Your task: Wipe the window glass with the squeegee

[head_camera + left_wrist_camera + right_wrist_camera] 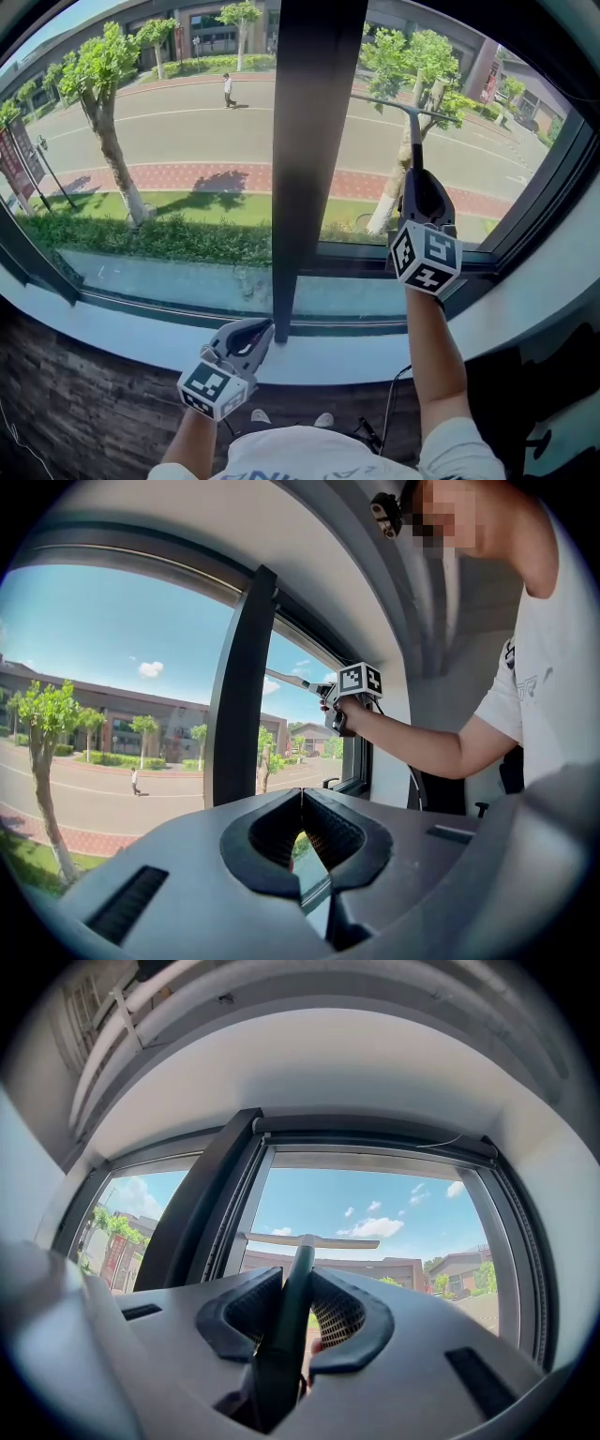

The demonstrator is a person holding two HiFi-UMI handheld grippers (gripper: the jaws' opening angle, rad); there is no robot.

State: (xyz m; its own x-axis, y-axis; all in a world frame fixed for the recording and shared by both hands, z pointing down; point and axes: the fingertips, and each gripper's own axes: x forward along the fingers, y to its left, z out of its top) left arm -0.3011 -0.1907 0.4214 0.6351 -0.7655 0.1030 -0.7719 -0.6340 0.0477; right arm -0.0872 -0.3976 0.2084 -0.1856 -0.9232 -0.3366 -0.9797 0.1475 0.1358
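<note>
Left gripper [302,801] fingers clenched, empty — right gripper [298,1288] fingers grasp squeegee [309,1240]; only own view shows.

An upright post [305,141] is set at the middle of the window glass [169,197], with one pane to each side and a sill [122,323] below both. The right gripper [417,178] is raised before the right pane, with the squeegee [413,131] held between its jaws and the blade lying across the upper part of that pane. The left gripper [251,335] is positioned low over the sill at the post's foot, and a road [187,122] with trees [103,66] is seen beyond the glass.
</note>
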